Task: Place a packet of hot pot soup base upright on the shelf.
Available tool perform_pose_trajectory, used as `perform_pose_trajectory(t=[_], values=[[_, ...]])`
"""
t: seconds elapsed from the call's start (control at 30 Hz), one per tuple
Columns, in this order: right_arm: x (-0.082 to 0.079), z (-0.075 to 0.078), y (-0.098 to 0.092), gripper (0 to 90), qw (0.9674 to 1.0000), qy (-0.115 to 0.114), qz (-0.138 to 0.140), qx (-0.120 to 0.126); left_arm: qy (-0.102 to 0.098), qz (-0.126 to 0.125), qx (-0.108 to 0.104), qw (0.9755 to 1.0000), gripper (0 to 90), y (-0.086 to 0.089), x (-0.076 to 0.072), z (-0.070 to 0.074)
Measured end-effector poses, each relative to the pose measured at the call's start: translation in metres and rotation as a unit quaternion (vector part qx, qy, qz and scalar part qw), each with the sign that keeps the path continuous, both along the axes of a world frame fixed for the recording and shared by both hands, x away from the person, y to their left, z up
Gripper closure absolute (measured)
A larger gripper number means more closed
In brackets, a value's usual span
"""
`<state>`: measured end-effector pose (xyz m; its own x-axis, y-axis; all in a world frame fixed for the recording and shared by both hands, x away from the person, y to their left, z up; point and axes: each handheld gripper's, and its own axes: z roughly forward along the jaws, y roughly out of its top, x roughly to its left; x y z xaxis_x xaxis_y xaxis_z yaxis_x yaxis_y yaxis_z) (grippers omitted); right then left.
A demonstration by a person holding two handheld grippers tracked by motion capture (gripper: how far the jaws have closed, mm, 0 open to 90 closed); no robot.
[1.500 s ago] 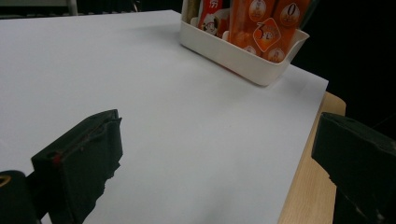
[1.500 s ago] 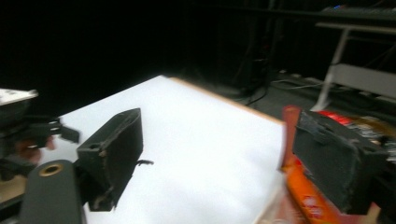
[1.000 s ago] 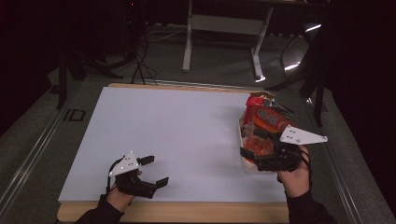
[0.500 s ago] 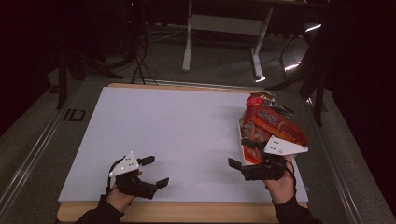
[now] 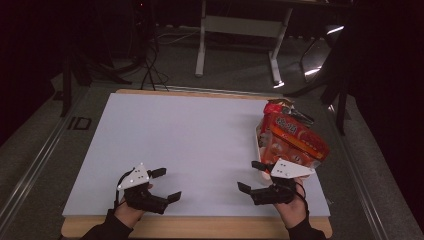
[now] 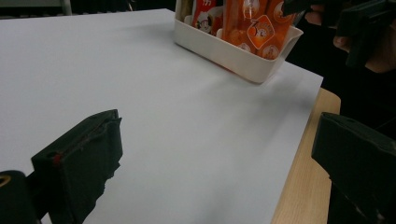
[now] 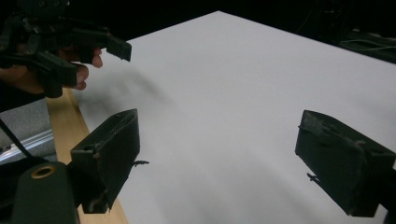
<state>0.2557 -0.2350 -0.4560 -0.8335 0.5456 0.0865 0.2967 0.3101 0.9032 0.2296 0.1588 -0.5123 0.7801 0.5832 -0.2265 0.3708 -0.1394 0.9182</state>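
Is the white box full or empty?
Full. Orange snack bags stick up out of the white box, well above its rim.

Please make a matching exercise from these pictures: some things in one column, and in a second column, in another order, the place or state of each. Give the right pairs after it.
Things
1. left gripper
2. right gripper
3. white bin
4. orange snack packets

Places or states
a. stand inside the bin
b. open, near the table's front left edge
c. on the white sheet, at the table's right side
d. open, just in front of the bin

Pairs: 1-b, 2-d, 3-c, 4-a
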Motion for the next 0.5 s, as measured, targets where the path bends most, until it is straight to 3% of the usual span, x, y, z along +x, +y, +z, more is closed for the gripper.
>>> perform_pose_trajectory(t=[0.5], values=[[-0.006,-0.017,-0.014,13.7,0.9998,0.016,-0.003,-0.012,-0.004,0.0,0.004,1.0,2.4,0.0,-0.001,-0.002]])
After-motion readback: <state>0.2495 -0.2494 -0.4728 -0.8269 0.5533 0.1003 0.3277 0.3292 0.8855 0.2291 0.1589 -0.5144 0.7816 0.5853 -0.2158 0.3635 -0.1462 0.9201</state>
